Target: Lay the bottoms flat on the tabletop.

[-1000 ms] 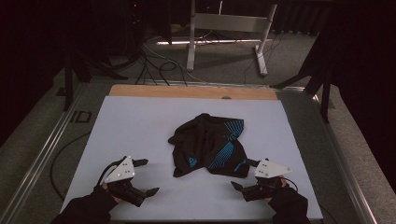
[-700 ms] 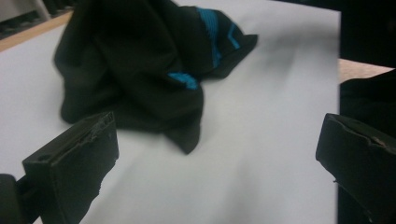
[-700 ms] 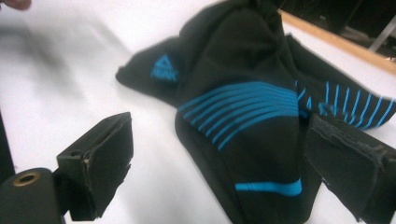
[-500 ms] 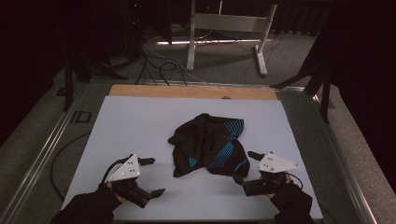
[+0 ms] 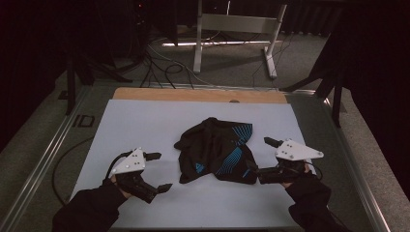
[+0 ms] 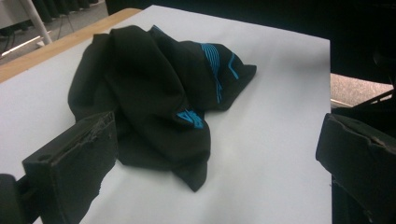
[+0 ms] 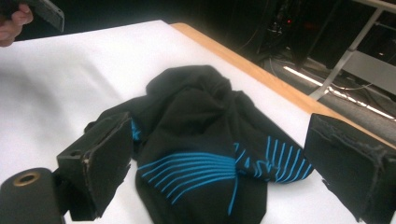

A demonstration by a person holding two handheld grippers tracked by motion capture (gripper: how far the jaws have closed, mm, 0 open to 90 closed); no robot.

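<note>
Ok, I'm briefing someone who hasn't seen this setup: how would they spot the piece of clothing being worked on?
Find the white table with the wooden strip along its far edge. Near its middle, between the left gripper and the right gripper, lies a crumpled black garment. Bright blue stripes and a small blue logo mark it out; it is the one cloth thing there.

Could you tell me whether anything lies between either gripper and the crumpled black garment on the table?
Nothing visible does. The black garment lies alone on the white table. The left gripper has bare tabletop between it and the cloth; the right gripper, jaws open, is already at the garment's edge.
</note>
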